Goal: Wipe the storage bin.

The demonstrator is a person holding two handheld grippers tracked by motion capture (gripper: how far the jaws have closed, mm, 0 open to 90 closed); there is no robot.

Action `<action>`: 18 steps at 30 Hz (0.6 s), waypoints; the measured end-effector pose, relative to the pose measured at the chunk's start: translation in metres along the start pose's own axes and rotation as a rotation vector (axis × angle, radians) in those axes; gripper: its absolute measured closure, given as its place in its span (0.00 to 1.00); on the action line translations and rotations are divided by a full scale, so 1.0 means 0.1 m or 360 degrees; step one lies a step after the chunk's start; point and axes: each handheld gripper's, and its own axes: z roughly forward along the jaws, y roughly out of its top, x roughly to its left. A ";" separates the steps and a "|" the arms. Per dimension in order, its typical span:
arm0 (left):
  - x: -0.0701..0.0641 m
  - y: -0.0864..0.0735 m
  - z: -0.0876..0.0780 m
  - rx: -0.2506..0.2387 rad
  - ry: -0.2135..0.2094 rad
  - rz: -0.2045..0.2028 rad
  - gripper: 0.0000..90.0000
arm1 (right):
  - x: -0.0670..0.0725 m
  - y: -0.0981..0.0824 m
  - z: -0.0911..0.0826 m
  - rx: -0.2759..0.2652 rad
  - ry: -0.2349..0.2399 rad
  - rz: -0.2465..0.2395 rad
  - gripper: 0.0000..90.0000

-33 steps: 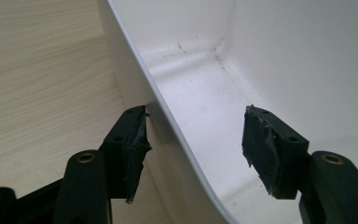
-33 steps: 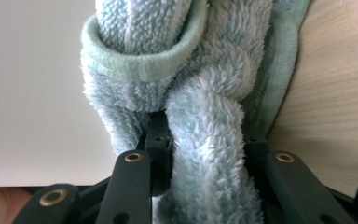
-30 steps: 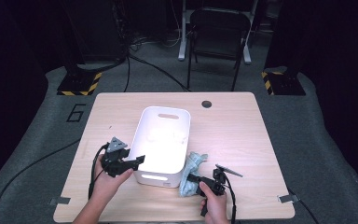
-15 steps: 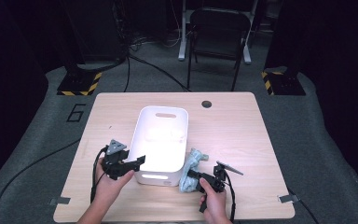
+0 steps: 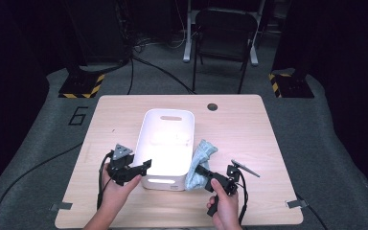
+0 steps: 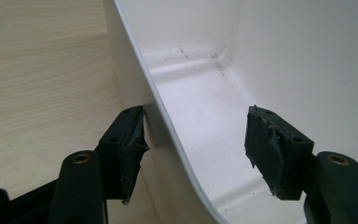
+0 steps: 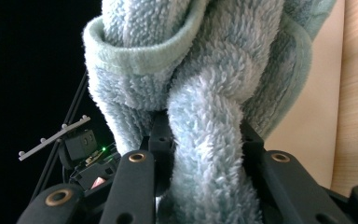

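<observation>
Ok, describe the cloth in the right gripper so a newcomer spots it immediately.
On the wooden table stands a white tub. Against its right wall, near the front corner, the right gripper holds up a towel: fluffy, pale blue-green, bunched, the one soft thing there.

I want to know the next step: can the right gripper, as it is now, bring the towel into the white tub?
Probably yes. The right gripper is shut on the towel right beside the white tub, whose top is open; the left gripper only straddles its near wall.

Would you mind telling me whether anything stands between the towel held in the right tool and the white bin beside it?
Only the bin's own side wall. The light blue towel, clamped in the right tool, hangs just outside the white bin, against its right wall. The interior looks empty, and the left tool straddles the opposite wall.
</observation>
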 end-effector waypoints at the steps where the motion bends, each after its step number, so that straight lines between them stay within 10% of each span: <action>1: -0.01 0.00 0.00 0.0003 0.0005 0.0002 0.42 | -0.01 0.00 0.00 0.0008 0.0012 0.0006 0.75; 6: -0.03 0.00 0.00 0.0005 0.0028 0.0017 0.43 | -0.06 -0.02 0.02 -0.0033 0.0011 -0.0038 0.75; 18: -0.05 -0.01 0.01 -0.0011 0.0036 -0.0015 0.40 | -0.42 -0.16 0.13 0.0035 -0.0254 -0.0002 0.75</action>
